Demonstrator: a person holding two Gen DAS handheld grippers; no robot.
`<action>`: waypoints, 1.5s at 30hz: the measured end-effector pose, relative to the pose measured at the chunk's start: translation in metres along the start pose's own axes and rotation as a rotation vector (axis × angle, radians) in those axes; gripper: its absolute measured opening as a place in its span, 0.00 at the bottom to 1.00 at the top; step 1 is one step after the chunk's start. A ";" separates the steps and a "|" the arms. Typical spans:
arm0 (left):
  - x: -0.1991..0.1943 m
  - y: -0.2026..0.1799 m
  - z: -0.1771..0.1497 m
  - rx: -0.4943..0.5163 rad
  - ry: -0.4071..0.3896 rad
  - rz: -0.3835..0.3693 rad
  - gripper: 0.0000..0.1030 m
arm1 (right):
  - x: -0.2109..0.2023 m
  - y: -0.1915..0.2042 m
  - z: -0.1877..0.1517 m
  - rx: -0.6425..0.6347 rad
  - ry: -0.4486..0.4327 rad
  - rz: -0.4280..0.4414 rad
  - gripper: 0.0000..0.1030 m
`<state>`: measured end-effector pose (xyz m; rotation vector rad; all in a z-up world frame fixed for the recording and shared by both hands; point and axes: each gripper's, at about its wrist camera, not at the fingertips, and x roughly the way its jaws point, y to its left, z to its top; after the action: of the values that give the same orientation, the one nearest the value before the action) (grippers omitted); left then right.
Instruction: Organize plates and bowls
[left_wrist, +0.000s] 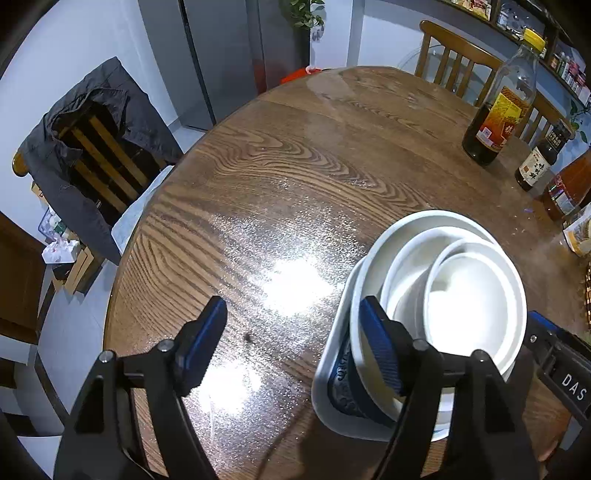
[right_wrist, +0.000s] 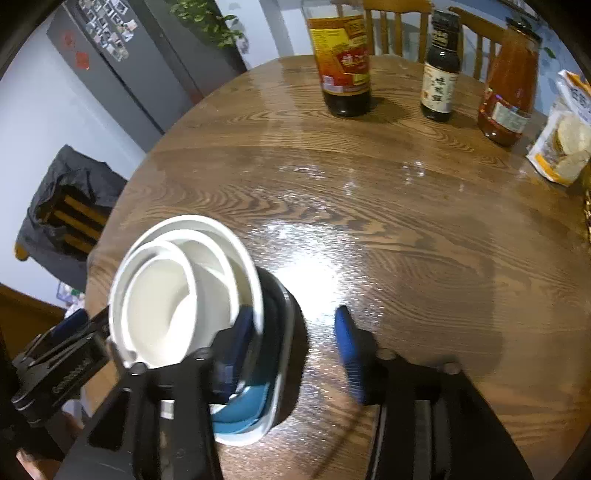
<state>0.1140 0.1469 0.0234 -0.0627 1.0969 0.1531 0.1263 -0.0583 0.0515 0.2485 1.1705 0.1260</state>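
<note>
Nested white bowls (left_wrist: 461, 295) sit in a stack on a white plate with a blue pattern (left_wrist: 343, 384), on the round wooden table (left_wrist: 288, 177). My left gripper (left_wrist: 293, 347) is open, and only bare table shows between its fingers. Its right finger (left_wrist: 380, 350) overlaps the stack's left rim. In the right wrist view the same bowls (right_wrist: 177, 288) and blue plate (right_wrist: 243, 410) lie at the lower left. My right gripper (right_wrist: 295, 349) is open, with its left finger (right_wrist: 240, 343) in front of the stack's right rim. Each gripper stands on its own side of the stack.
A large dark sauce bottle (right_wrist: 343, 62), a small dark bottle (right_wrist: 439, 70), an orange-red bottle (right_wrist: 509, 88) and a cracker packet (right_wrist: 565, 140) stand at the table's far right. A chair draped with a dark jacket (left_wrist: 92, 147) is on the left, and wooden chairs (left_wrist: 454, 55) stand behind.
</note>
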 end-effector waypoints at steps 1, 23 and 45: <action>0.000 0.001 0.000 -0.003 0.002 0.000 0.77 | -0.001 -0.002 -0.001 0.004 -0.004 -0.004 0.61; -0.043 0.015 -0.007 -0.068 -0.136 -0.031 0.90 | -0.035 0.001 -0.010 -0.009 -0.084 0.080 0.71; -0.082 0.002 -0.049 0.025 -0.209 -0.045 0.99 | -0.067 0.034 -0.072 -0.297 -0.127 0.074 0.93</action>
<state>0.0341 0.1353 0.0744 -0.0476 0.8882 0.1024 0.0357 -0.0314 0.0937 0.0364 1.0013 0.3419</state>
